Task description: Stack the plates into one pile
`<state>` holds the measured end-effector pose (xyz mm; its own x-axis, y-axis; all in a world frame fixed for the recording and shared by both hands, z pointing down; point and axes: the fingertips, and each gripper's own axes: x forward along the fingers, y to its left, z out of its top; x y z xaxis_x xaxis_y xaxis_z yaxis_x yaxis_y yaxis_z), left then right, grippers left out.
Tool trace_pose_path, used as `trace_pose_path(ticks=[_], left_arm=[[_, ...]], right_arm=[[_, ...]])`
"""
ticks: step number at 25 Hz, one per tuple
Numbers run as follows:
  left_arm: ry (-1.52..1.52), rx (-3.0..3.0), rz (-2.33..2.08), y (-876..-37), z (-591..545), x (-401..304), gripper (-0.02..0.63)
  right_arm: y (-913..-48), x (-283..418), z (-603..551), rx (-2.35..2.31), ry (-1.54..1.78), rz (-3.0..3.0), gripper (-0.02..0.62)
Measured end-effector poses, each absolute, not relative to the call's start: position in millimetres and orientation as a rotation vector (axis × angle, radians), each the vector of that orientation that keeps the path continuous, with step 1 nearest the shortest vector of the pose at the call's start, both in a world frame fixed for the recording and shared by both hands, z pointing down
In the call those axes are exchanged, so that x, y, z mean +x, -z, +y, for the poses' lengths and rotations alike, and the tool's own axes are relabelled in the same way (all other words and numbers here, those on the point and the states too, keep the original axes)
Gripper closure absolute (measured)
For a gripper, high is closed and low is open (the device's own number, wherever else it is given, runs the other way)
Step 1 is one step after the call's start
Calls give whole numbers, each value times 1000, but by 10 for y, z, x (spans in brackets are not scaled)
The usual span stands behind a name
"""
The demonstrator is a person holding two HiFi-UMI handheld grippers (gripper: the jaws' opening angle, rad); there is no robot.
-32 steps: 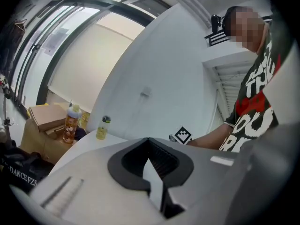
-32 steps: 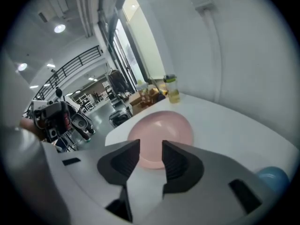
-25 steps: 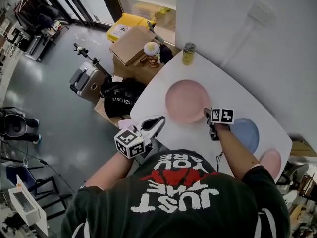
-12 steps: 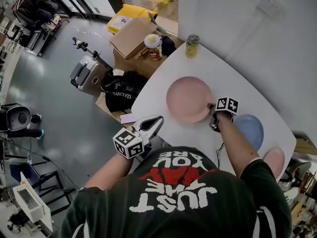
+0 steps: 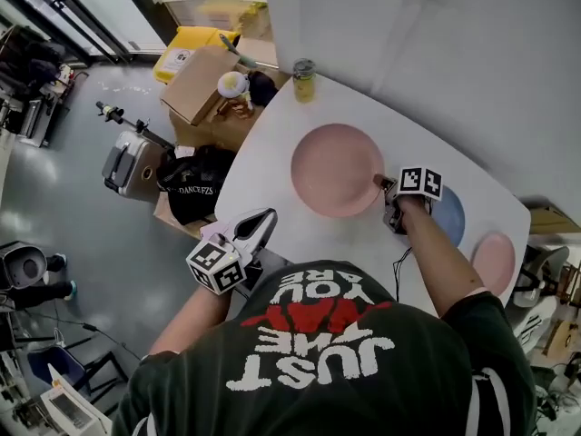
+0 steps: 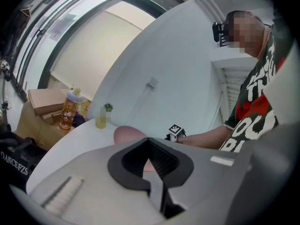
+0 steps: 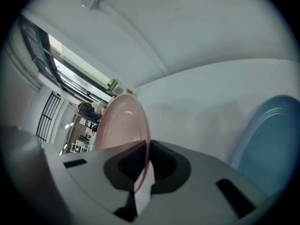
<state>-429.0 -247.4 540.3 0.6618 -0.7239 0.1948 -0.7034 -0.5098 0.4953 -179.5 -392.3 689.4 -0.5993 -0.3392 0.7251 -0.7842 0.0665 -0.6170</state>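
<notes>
A large pink plate [image 5: 334,169] lies on the white table [image 5: 272,157]. My right gripper [image 5: 382,184] is at its right rim. In the right gripper view the jaws are closing, and the pink plate's [image 7: 121,123] edge is pinched between them at the right gripper [image 7: 143,170]. A blue plate [image 5: 451,214] lies just right of that hand, also seen as the blue plate [image 7: 269,139]. A small pink plate [image 5: 495,262] sits further right by the table edge. My left gripper [image 5: 265,218] hovers off the table's near-left edge, shut and holding nothing; the left gripper [image 6: 152,172] faces the pink plate [image 6: 129,134].
A yellow jar [image 5: 304,80] stands at the table's far corner against the white wall. Beyond the left edge, on the floor, are a cardboard box [image 5: 201,82], a bottle [image 5: 233,89], a black bag [image 5: 195,187] and a grey suitcase [image 5: 132,166].
The right gripper has slid onto the large pink plate's right rim and its jaws have come together on it. The left gripper has stayed where it was.
</notes>
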Motion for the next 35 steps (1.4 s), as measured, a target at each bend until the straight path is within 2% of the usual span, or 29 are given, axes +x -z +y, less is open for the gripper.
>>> trace_pose_path(ticks=[7, 15, 22, 29, 30, 31, 32, 35], left_arm=[[29, 2440, -877, -5345, -2719, -3614, 598], [-8, 2504, -680, -5297, -2839, -2864, 598], [-43, 2514, -613, -5286, -2829, -2519, 598], [-46, 2515, -593, -5284, -2779, -2588, 598], [-46, 2517, -585, -5286, -2761, -2605, 598], [-45, 2518, -578, -5293, -2735, -2629, 598], [-45, 2518, -572, -5303, -2705, -2659, 598], [-44, 2534, -536, -5312, -2636, -2673, 598]], right_arm=[[-6525, -413, -3703, 1434, -1583, -1907, 580], [-6610, 855, -3025, 1658, -1620, -1712, 578], [-6992, 1440, -2506, 1710, -1670, -1530, 578], [-7260, 1505, -2384, 1736, -1638, -1485, 577], [-7229, 1481, -2405, 1731, -1614, -1506, 560], [-7184, 1455, -2422, 1728, -1586, -1526, 454], [-7121, 1439, -2430, 1733, -1546, -1540, 428], [-6784, 1469, -2392, 1804, -1366, -1580, 428]])
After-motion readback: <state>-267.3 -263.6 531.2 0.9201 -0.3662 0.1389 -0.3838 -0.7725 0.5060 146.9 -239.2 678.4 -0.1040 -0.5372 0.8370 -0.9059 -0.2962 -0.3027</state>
